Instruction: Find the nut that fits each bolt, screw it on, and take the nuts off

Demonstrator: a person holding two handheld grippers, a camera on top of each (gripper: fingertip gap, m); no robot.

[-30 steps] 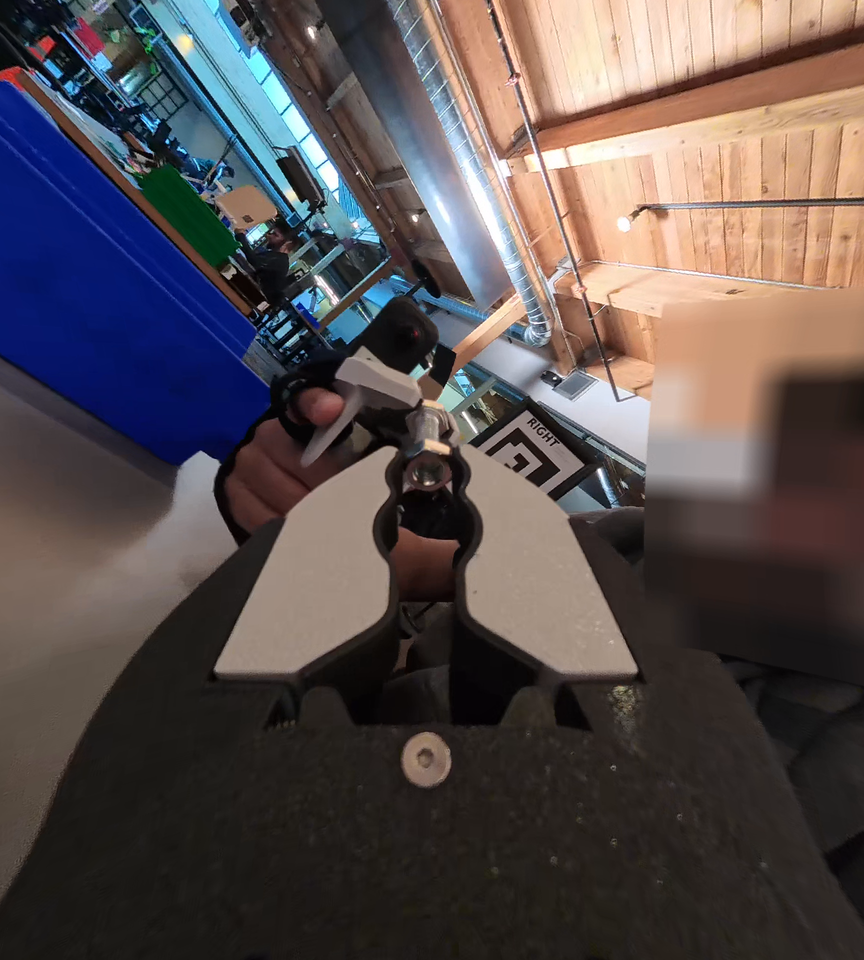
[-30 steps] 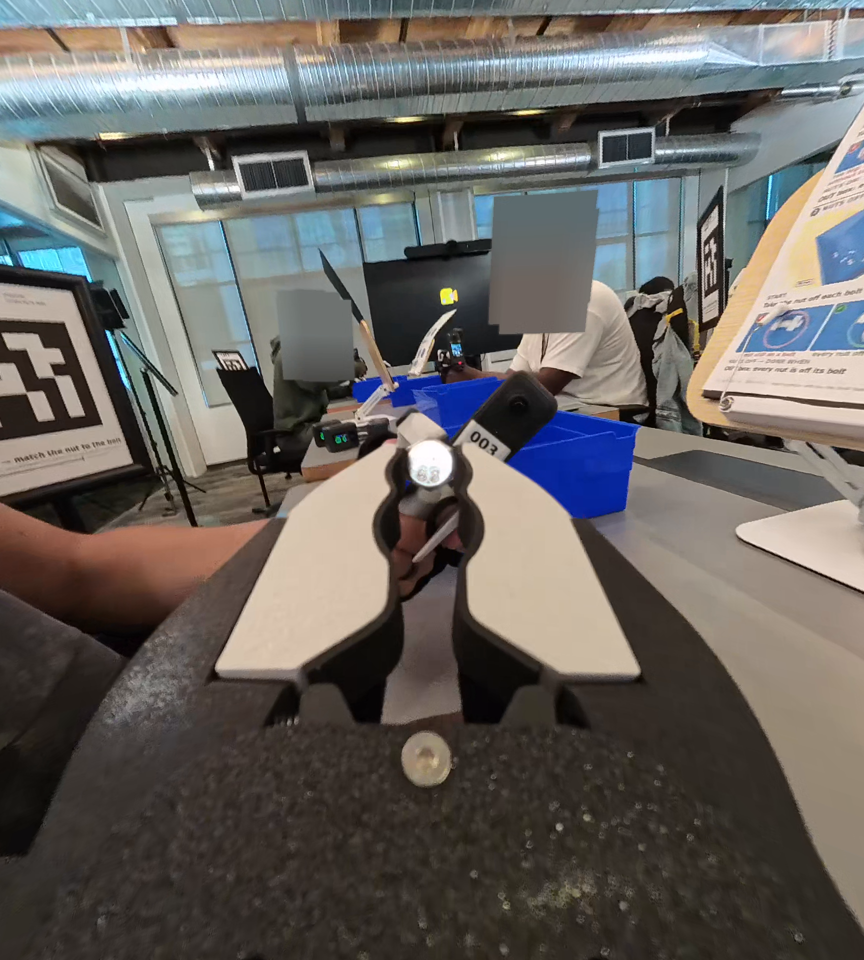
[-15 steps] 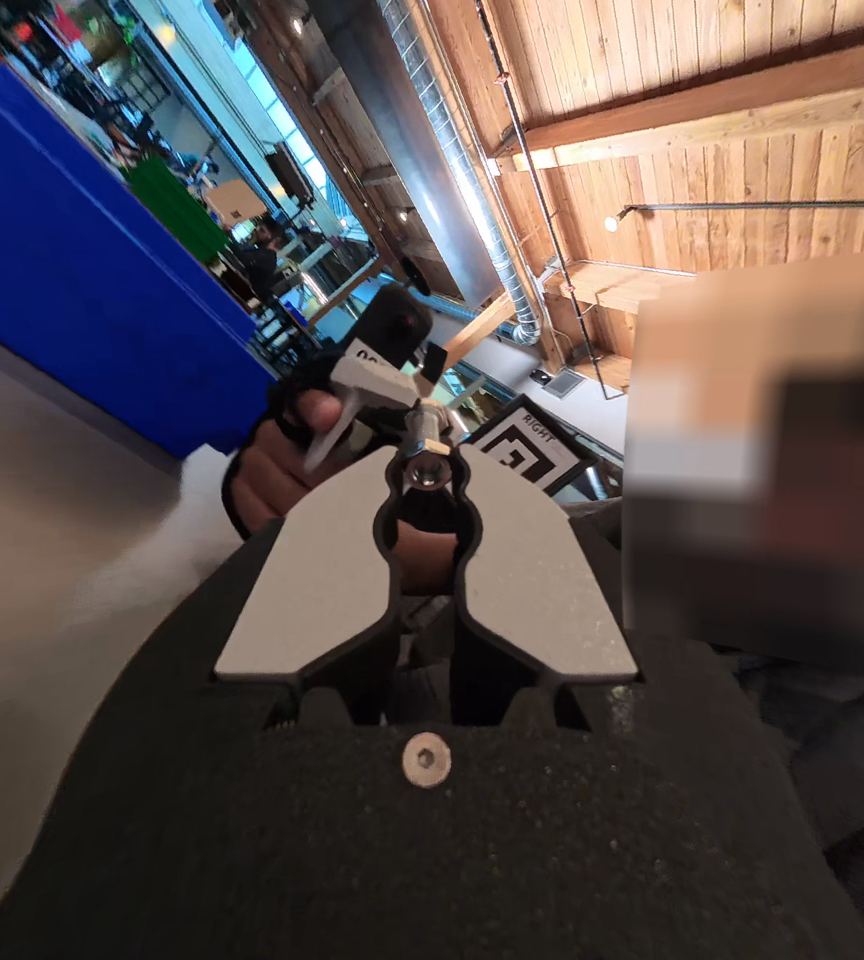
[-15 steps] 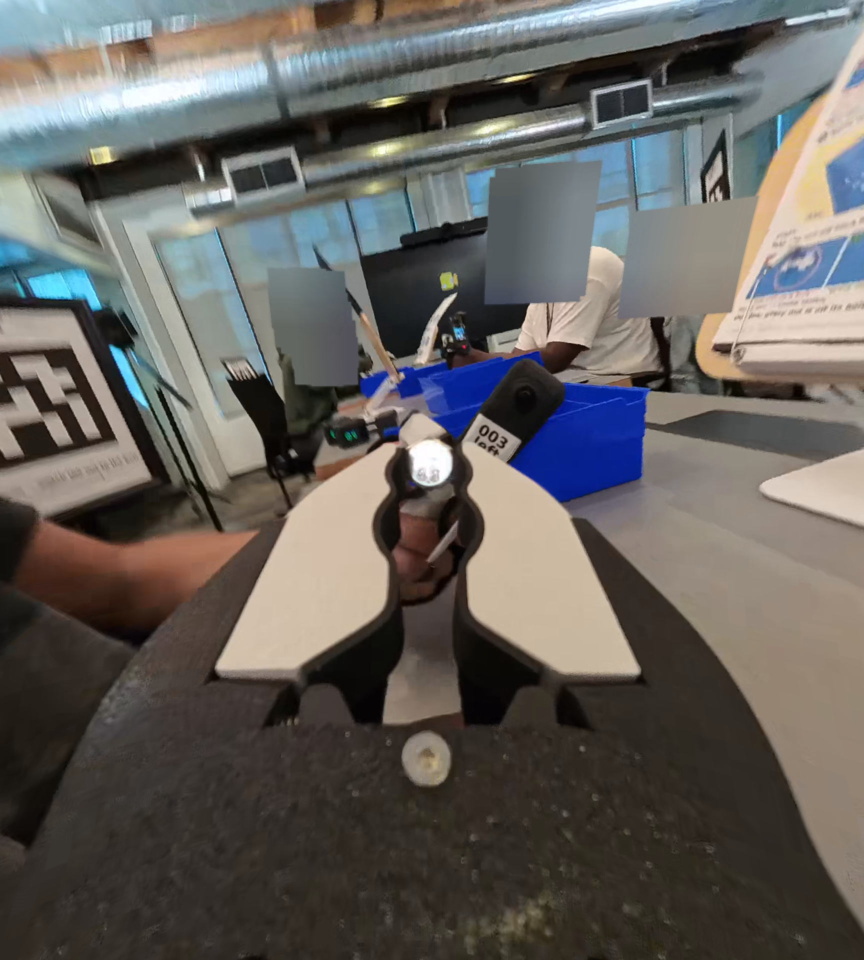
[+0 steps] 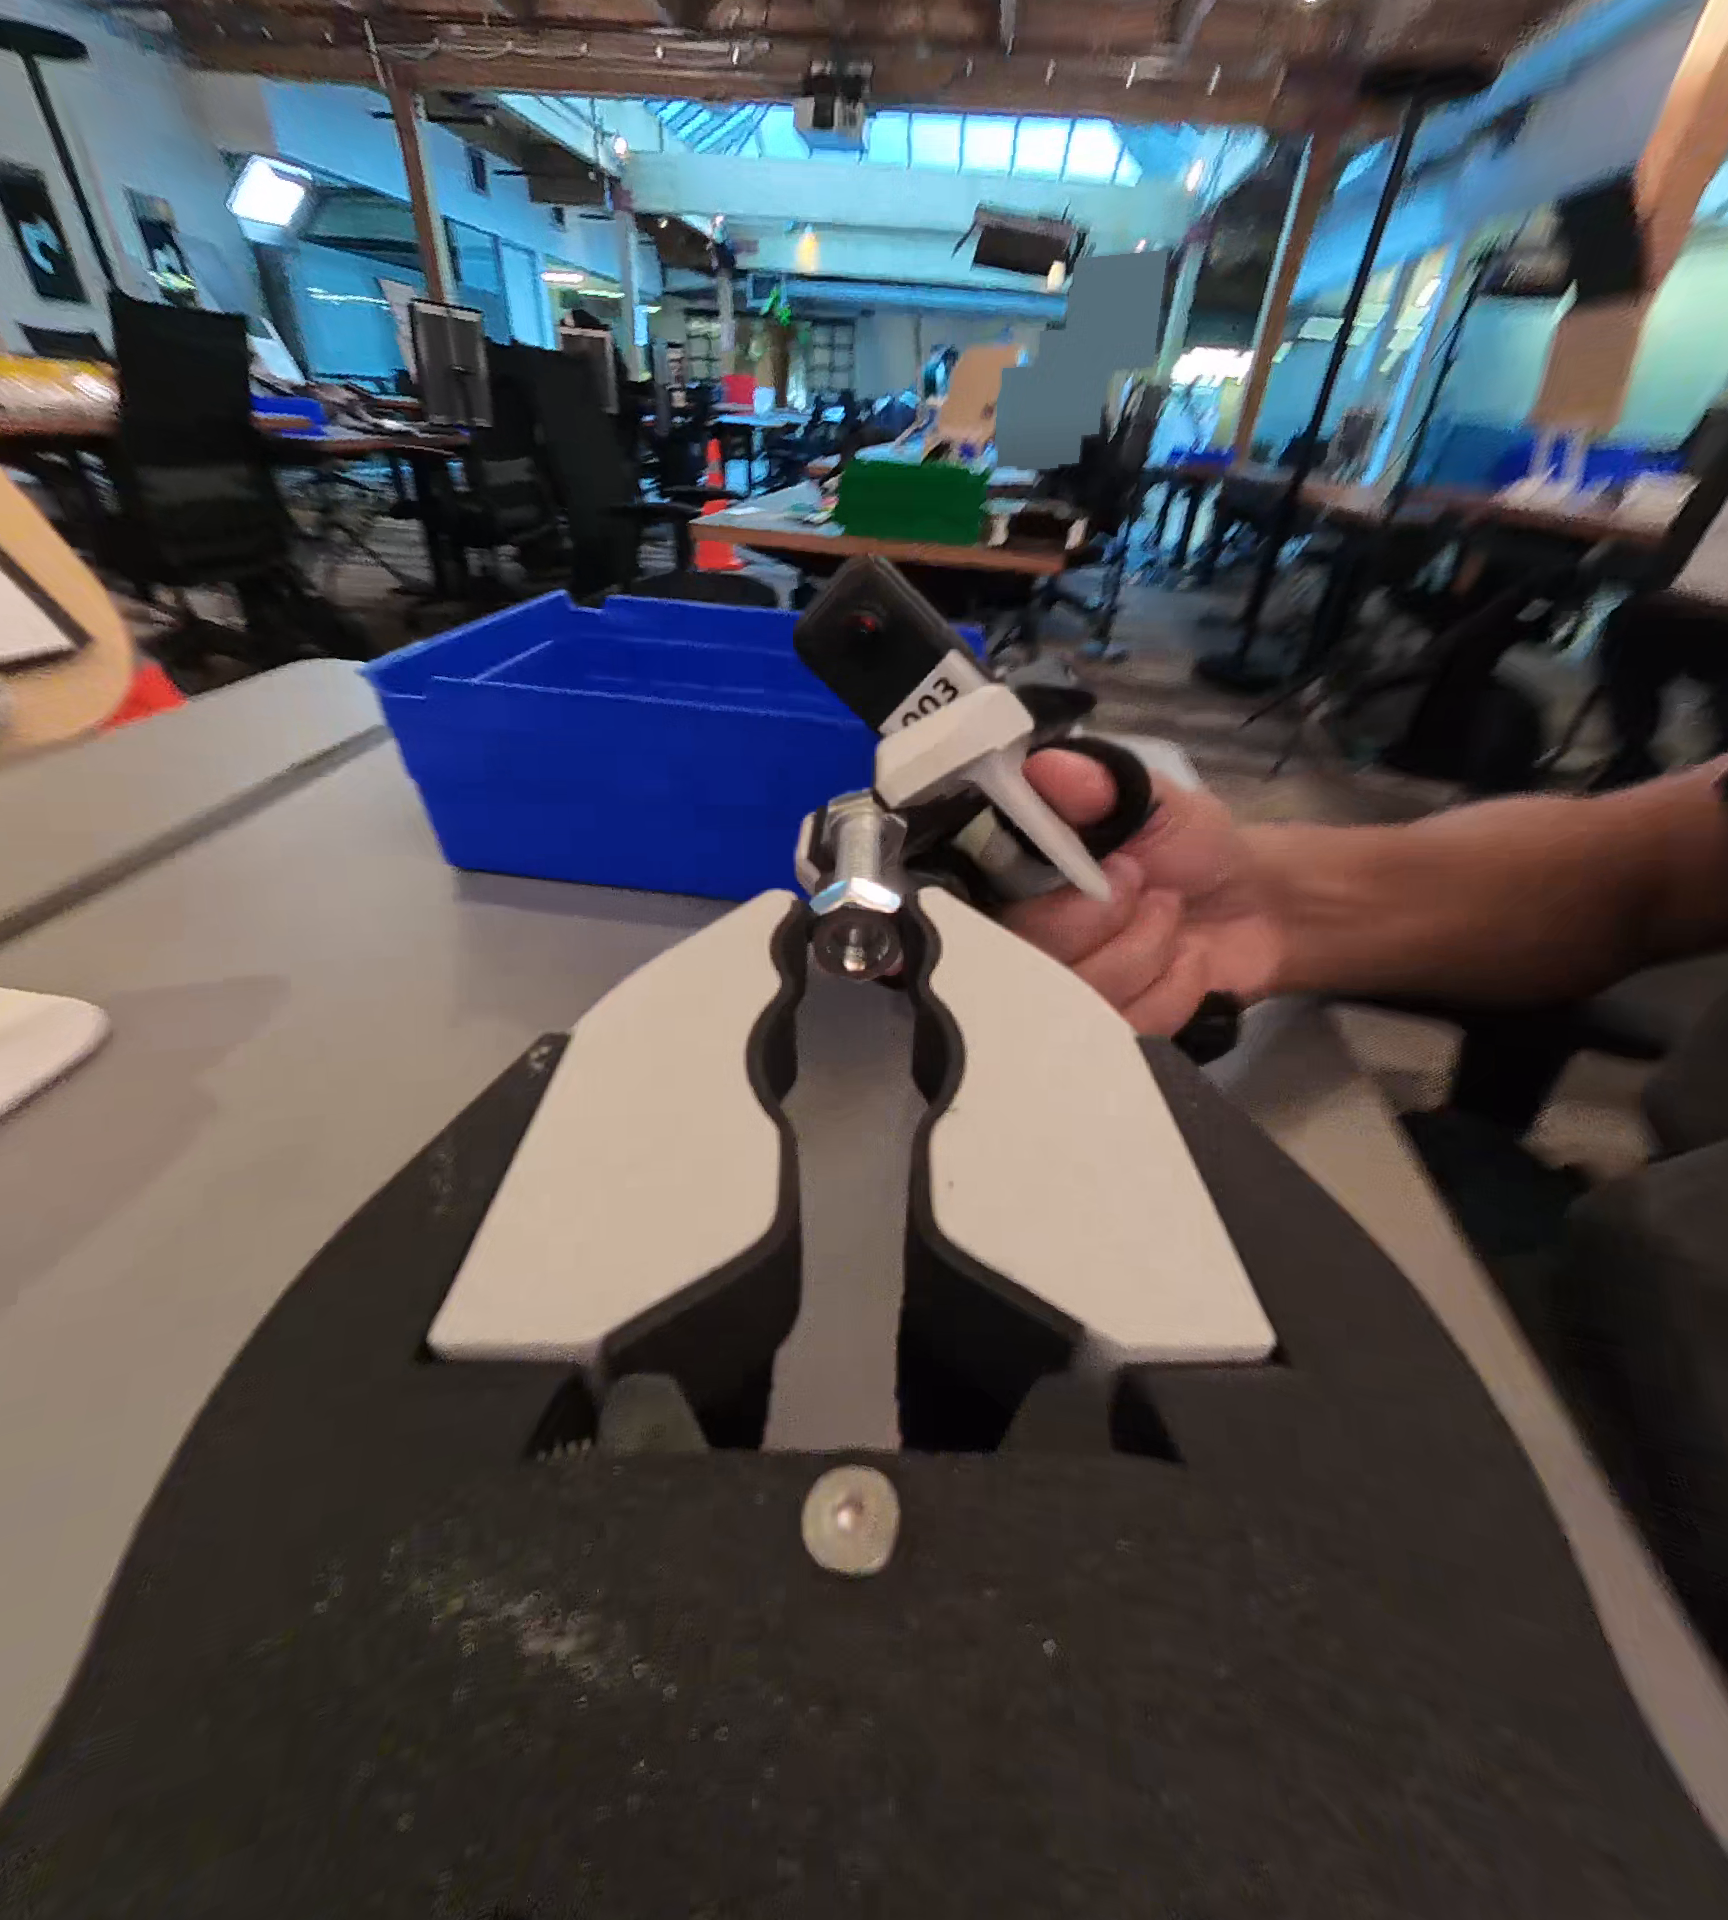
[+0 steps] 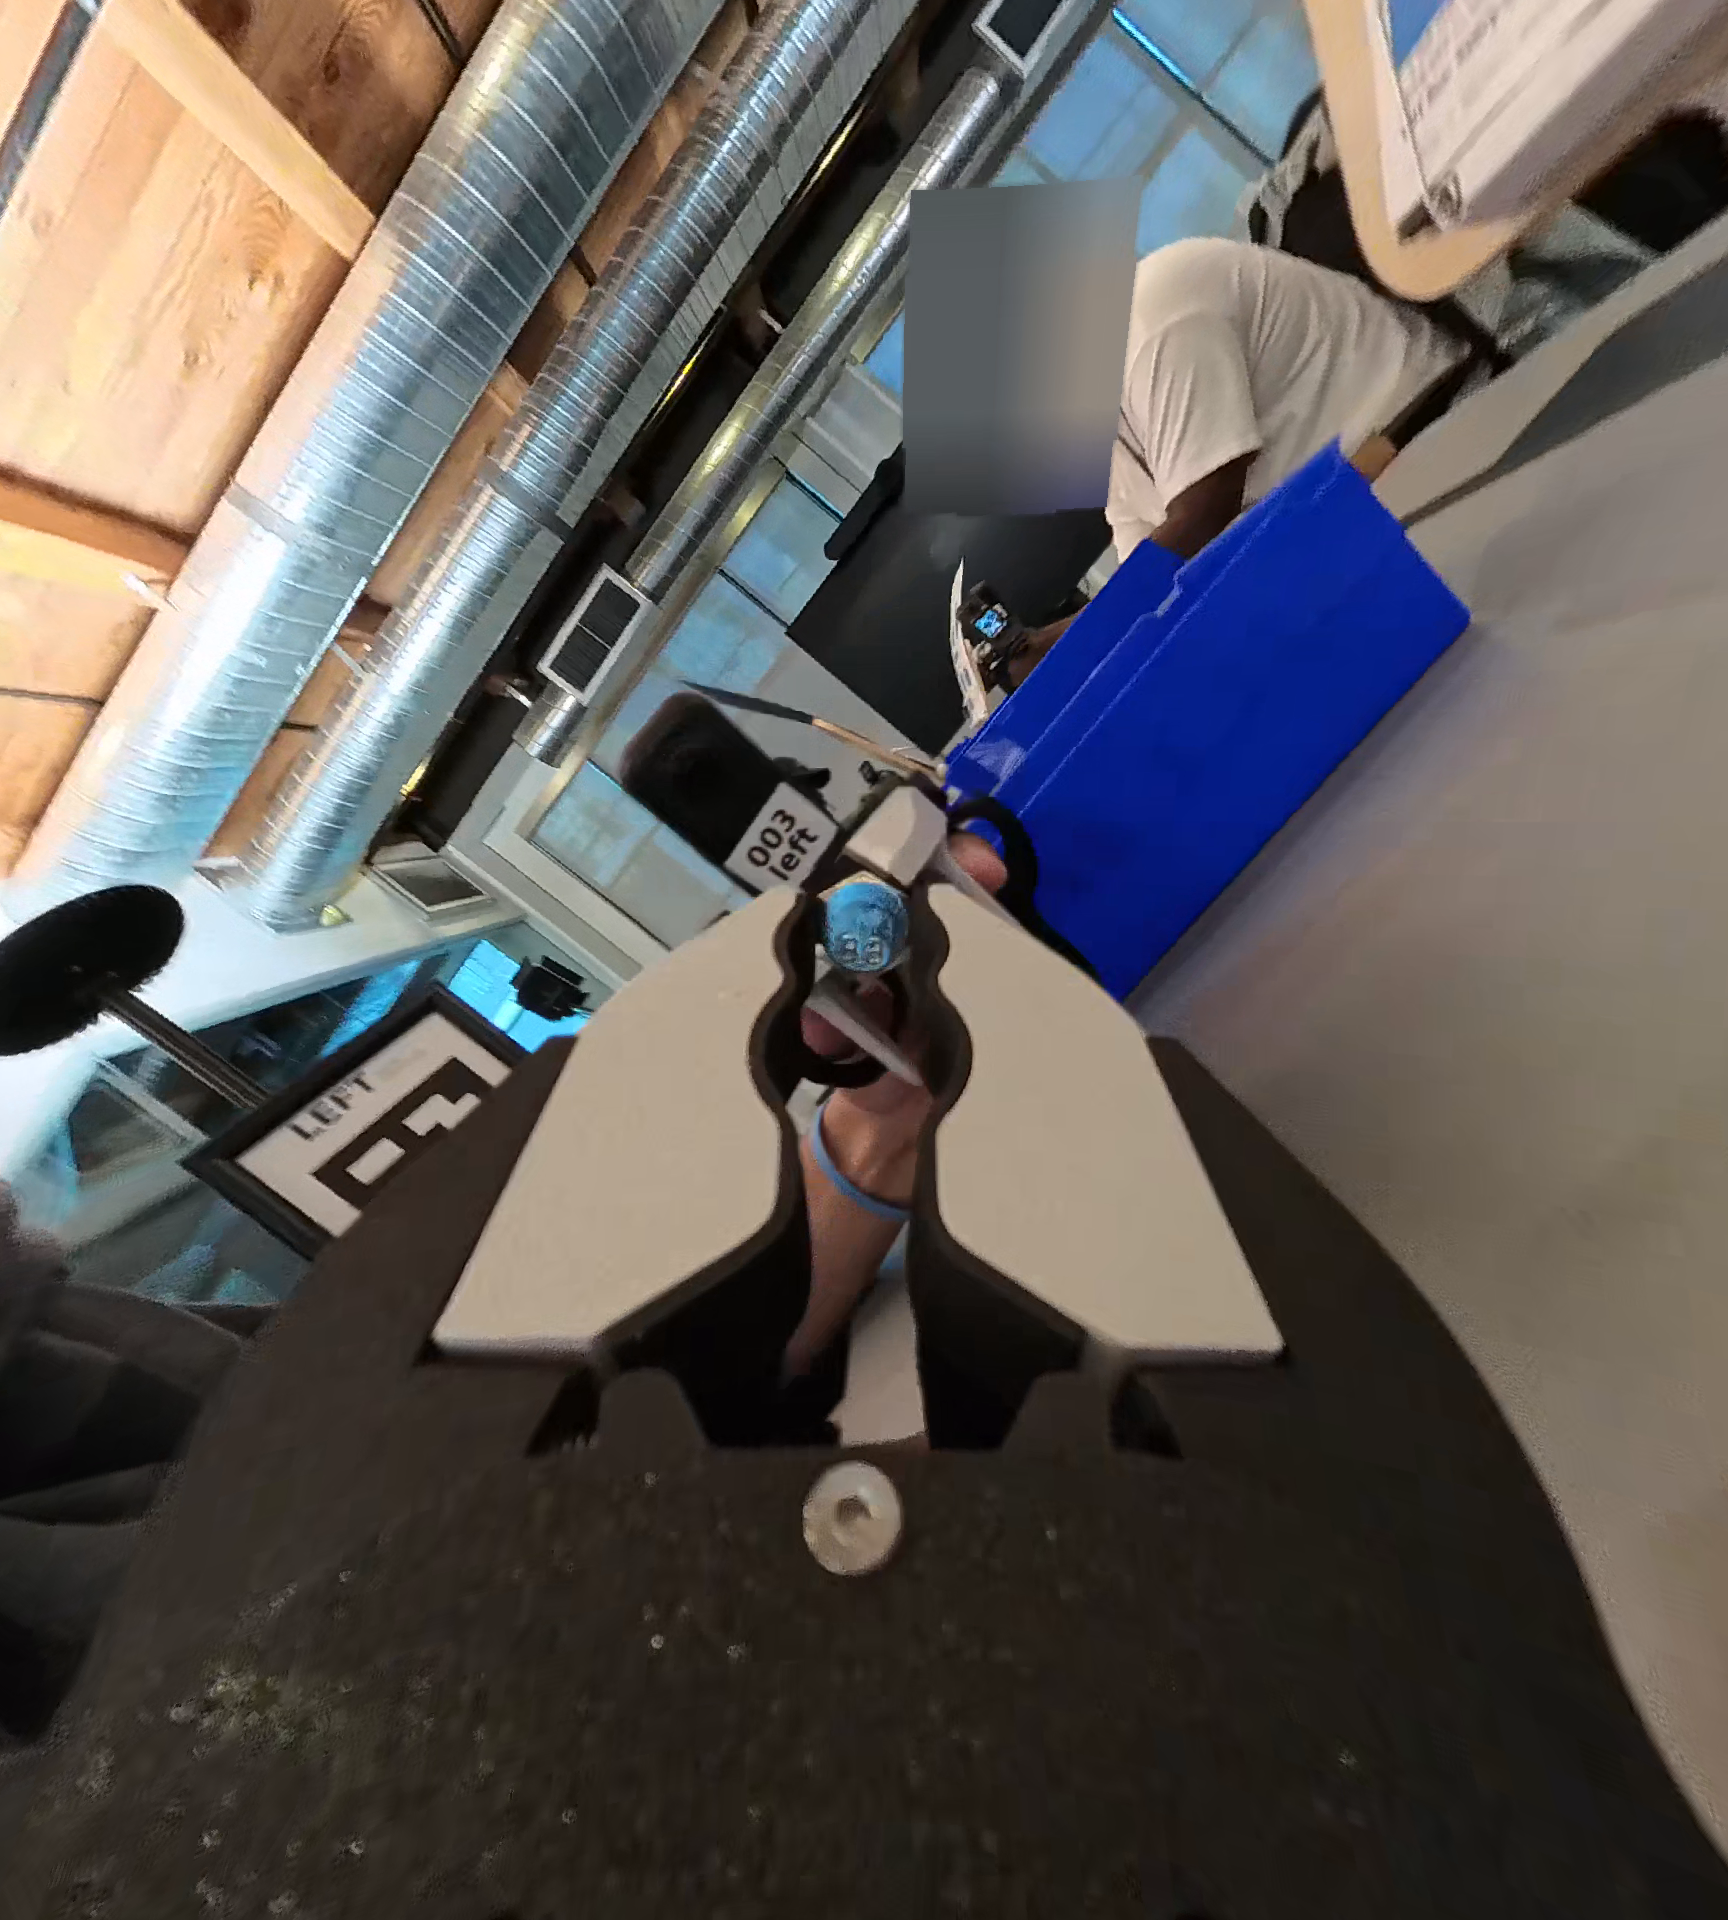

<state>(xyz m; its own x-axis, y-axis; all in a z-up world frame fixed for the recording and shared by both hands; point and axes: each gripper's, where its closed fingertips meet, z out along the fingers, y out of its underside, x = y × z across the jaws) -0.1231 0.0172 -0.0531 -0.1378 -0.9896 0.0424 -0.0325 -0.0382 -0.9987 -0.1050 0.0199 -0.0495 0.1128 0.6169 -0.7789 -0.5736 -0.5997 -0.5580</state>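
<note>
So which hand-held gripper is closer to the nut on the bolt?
Left. The left hand-held gripper closes right at the nut, on the threaded end. The right hand-held gripper holds the bolt by its head, at the opposite end.

Your left wrist camera sits level, close behind its own fingers, facing across the grey table (image 5: 216,1039) toward the blue bin (image 5: 631,769). Your right wrist camera is rolled steeply, so table and ceiling ducts (image 6: 340,468) run slanted. The two face each other — both share the bolt (image 5: 855,914) and that bin.
</note>
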